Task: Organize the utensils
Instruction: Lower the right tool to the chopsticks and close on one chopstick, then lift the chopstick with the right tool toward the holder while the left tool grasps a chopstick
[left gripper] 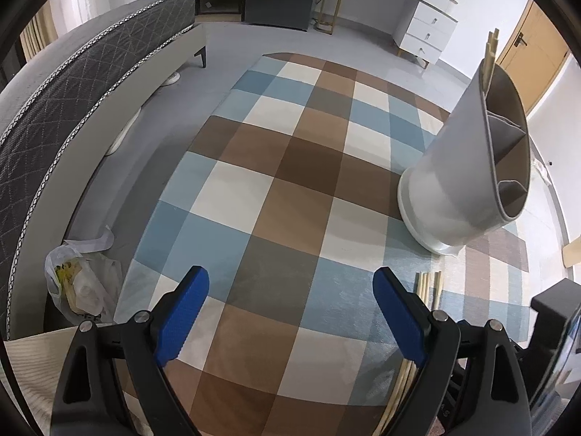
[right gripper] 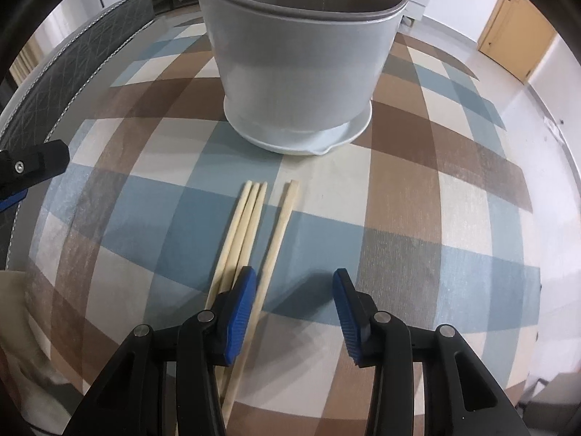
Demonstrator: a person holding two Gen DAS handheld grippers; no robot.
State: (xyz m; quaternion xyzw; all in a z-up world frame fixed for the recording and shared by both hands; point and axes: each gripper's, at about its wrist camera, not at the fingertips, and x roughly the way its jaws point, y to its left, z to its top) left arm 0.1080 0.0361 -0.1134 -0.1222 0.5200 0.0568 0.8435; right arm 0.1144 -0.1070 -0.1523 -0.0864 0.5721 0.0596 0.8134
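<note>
Right claw low over loose chopsticks; left claw idle, spread wide.

Surface covered in blue, brown and cream check cloth. Grey divided utensil holder stands upright on it, on a white base; some chopsticks already stand in one far compartment. Four chopsticks lie flat just in front of holder: three bunched, one slightly apart. Right claw partly open, the single stick between its blue pads, left pad over the bunch; no grip visible. Left claw empty, above bare cloth, well left of holder.
</note>
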